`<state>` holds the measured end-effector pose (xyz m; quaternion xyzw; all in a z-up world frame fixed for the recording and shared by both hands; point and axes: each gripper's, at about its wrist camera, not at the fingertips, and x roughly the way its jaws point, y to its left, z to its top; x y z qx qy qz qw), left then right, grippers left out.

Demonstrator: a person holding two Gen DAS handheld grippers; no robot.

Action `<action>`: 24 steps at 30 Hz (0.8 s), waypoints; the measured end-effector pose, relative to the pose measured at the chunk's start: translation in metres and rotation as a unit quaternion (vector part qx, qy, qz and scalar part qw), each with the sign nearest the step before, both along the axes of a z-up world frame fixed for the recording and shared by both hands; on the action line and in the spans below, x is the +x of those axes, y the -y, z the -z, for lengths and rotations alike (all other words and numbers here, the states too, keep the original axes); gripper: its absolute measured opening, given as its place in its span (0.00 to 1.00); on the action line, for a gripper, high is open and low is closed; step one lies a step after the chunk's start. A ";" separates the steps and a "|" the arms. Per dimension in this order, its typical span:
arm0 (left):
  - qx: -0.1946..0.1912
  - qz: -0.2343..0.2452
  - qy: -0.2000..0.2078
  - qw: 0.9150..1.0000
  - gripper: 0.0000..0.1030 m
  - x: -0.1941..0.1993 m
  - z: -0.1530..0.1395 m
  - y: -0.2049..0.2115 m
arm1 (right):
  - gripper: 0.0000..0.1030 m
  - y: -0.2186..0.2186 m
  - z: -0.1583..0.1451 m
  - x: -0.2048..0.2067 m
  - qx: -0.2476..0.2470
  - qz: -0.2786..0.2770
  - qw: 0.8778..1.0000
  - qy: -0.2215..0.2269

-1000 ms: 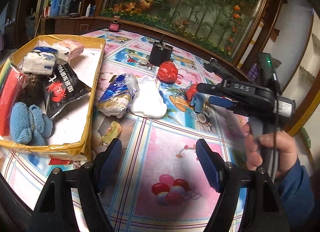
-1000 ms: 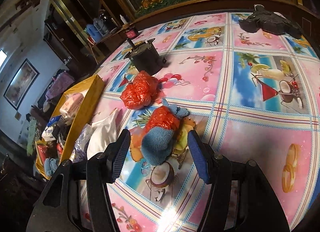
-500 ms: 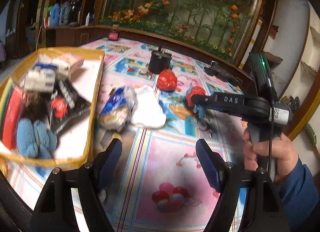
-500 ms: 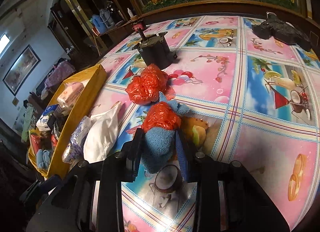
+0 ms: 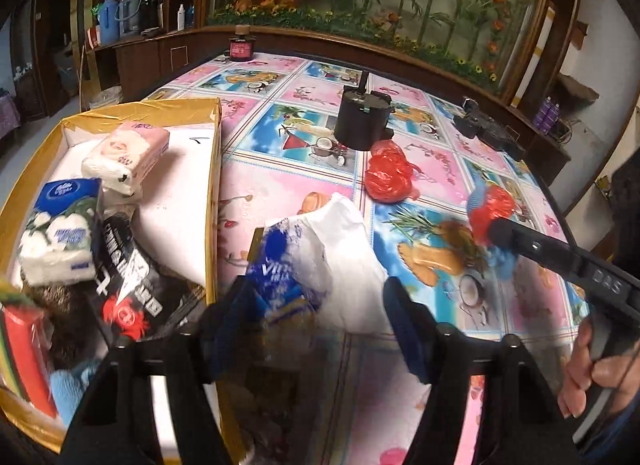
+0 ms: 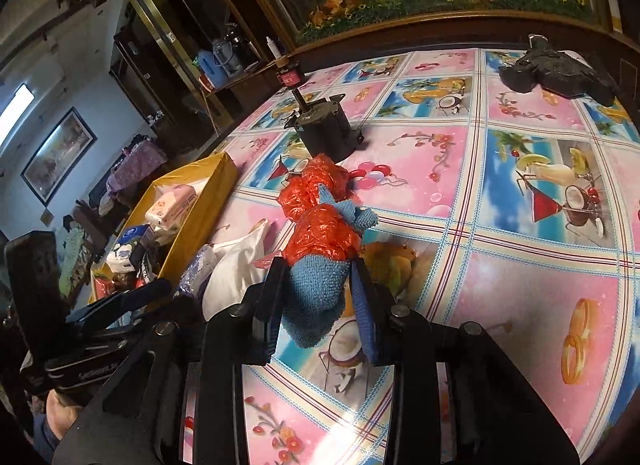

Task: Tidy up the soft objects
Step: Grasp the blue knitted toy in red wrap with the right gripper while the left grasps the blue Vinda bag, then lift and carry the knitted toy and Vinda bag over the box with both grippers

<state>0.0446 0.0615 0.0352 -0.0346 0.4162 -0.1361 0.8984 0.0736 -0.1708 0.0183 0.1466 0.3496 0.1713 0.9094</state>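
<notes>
The right gripper [image 6: 318, 305] is clamped on a blue knitted cloth [image 6: 316, 285] wrapped partly in an orange-red plastic bag [image 6: 324, 235]; a second crumpled red bag [image 6: 316, 181] lies just ahead of it on the patterned tablecloth [image 6: 520, 305]; the left gripper [image 5: 316, 317] stands with fingers apart over a blue-printed tissue pack [image 5: 280, 277] and a white bag [image 5: 344, 257]; the yellow box [image 5: 214, 185] sits to its left.
</notes>
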 end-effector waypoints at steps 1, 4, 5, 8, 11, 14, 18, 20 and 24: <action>0.000 0.000 -0.004 1.000 0.55 0.004 0.002 -0.001 | 0.30 0.000 -0.001 -0.001 0.002 -0.001 1.000 0.000; 0.005 -0.004 -0.017 1.000 0.46 0.013 0.006 -0.001 | 0.30 0.001 -0.002 -0.002 0.008 -0.003 1.000 0.001; 0.003 -0.007 -0.018 1.000 0.42 0.014 0.007 -0.002 | 0.30 0.001 -0.003 -0.003 0.011 -0.003 1.000 0.001; 0.003 -0.002 -0.016 1.000 0.39 0.009 0.006 0.004 | 0.30 0.002 -0.004 -0.004 0.016 -0.005 1.000 0.001; 0.015 0.014 -0.012 1.000 0.39 0.000 0.006 0.017 | 0.30 0.002 -0.004 -0.006 0.022 -0.007 1.000 -0.001; 0.013 0.036 -0.011 0.999 0.40 -0.014 0.007 0.033 | 0.31 0.000 -0.005 -0.008 0.023 -0.010 1.000 0.001; 0.021 0.025 -0.006 0.999 0.45 -0.025 0.004 0.041 | 0.31 -0.001 -0.006 -0.010 0.021 -0.011 1.000 0.003; 0.021 0.005 -0.003 1.000 0.57 -0.026 0.002 0.037 | 0.31 -0.001 -0.006 -0.010 0.021 -0.010 1.000 0.004; 0.019 -0.023 -0.016 0.999 0.61 -0.017 0.005 0.032 | 0.31 0.000 -0.006 -0.010 0.022 -0.010 1.000 0.005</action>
